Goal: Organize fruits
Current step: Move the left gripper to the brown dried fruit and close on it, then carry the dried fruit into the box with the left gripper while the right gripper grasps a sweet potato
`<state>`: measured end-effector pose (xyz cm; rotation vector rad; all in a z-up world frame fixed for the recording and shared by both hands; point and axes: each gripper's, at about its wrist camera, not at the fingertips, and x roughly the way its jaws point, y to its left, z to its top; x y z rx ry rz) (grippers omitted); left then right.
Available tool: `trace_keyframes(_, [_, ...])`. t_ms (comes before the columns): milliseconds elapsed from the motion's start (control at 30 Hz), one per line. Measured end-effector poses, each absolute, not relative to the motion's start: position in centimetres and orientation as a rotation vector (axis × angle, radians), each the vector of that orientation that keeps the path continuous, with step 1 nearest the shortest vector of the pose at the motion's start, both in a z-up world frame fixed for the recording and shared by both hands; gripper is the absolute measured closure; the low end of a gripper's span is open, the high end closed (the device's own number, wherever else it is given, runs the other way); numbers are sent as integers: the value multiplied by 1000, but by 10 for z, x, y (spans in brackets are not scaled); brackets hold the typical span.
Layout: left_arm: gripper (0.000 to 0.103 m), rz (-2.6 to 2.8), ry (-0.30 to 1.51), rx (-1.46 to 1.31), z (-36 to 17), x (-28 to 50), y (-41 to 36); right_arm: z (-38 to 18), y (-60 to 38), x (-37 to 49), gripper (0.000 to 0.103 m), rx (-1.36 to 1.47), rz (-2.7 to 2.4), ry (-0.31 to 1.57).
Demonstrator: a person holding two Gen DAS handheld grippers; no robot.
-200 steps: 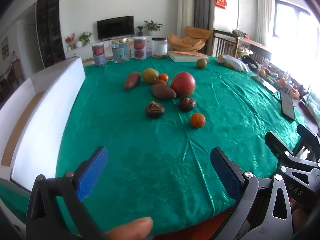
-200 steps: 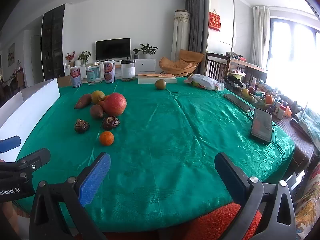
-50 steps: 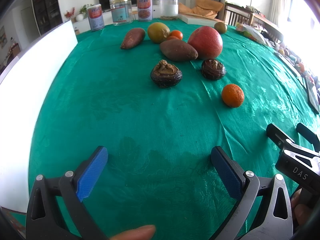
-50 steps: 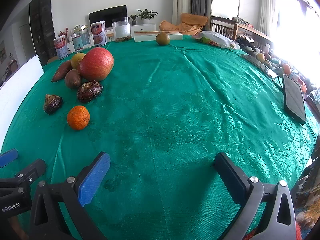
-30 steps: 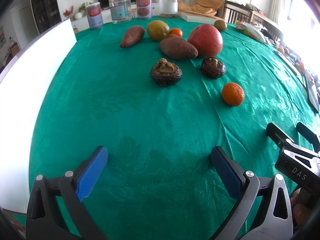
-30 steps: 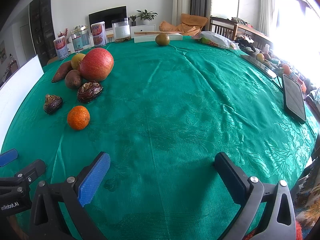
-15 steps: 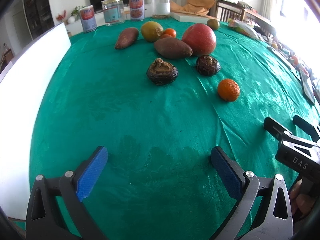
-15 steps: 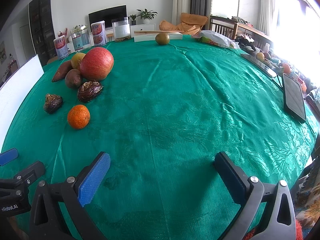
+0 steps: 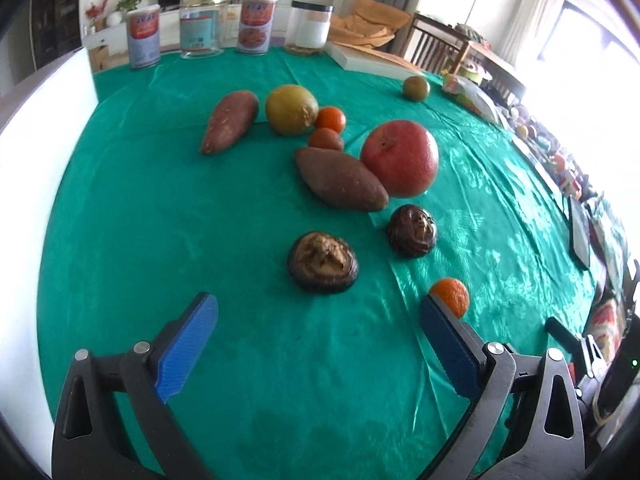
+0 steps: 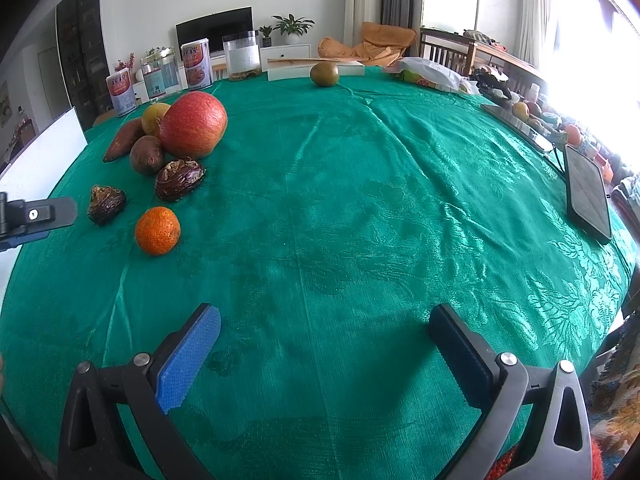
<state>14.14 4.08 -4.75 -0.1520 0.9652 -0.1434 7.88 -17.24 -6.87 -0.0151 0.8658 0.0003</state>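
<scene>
My left gripper point(image 9: 318, 334) hangs released over the green worktop point(image 9: 160, 216), nothing between it and the nearer of two dark wrinkled fruits point(image 9: 322, 262). A small orange point(image 9: 450, 295) touches its right finger. Behind lie two sweet potatoes point(image 9: 340, 179), a big red fruit point(image 9: 399, 158), two small tomatoes point(image 9: 330, 119). My right gripper point(image 10: 324, 342) gapes empty too.

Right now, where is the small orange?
The small orange sits on the green tablecloth, just beyond the left gripper's right finger, nearer than the two dark shrivelled fruits; the right-wrist view shows it far left.
</scene>
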Motion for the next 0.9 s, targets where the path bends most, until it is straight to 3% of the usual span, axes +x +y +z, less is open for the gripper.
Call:
trace_keyframes(33, [4,-141,966,-137,-50,147,38,-69,-173,78,0,-15,0,865])
trace_keyframes(133, [27,-131,984,-105,-60,160,30,-69,-173,78,0,-14,0,866])
trace_keyframes(200, [32,-130,975,-83,-63,163,28,-69,-173,78,0,-14,0,865])
trace_keyframes(233, [41,-129,964,-64,-63,162,27,-69,-173,78,0,-14,0,865])
trace_keyframes(267, [58,-135,960,-53,-64,160,27,-69,-173,78,0,-14,0,864])
trace_keyframes(467, [59,-101,915,-113,-56,134,54,-66,-178,78,0,27,42,888])
trace_keyframes(633, [59,-85,910,-154,-47,100,78,-29,-163,102,1,74,193,884])
trace_keyframes(800, [59,-109,909,-180,-39,72,83,29,-104,171,18,-5,390,867])
trace_keyframes(867, [59,-121,901,-199,-35,65,83,44,-76,202,29,-6,455,897])
trace_keyframes(900, [59,-128,896,-208,-33,61,83,45,-60,217,30,12,511,933])
